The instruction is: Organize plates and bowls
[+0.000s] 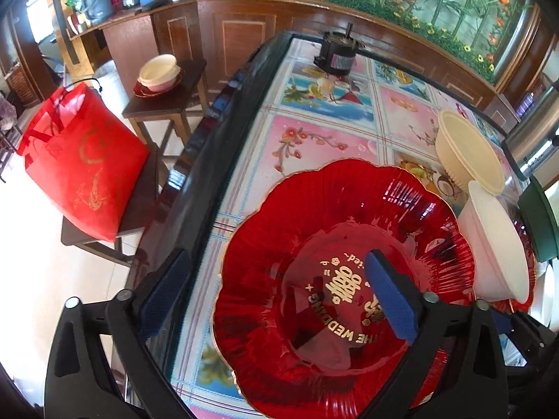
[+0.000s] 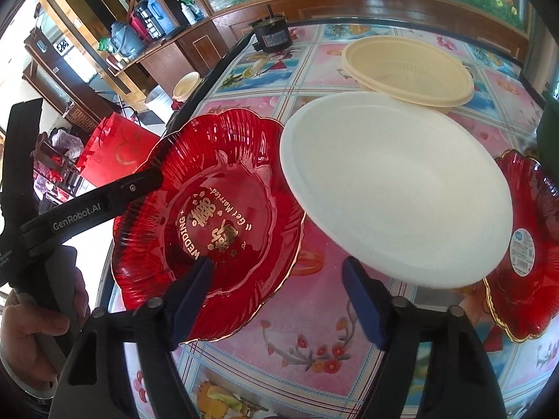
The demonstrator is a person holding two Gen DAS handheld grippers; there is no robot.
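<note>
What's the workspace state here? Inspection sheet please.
Surface: table, glass over floral cloth.
Job's things: red plate near the table's edge; white bowl tilted, partly over second red plate; cream bowl behind.
Clutter: black motor at far end.
Grippers: left gripper open, straddling red plate's rim; right gripper open, nothing between.
Cables: black cord behind red bag, off table.
Surroundings: bag on chair; stacked bowls on side stool.

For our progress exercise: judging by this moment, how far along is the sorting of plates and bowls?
Looks done: stacked bowls on red plates on the side stool. In hand: the open left gripper straddles the rim of the lettered red plate; the open right gripper holds nothing. Left: this plate, white bowl, cream bowl and second red plate on the table.
</note>
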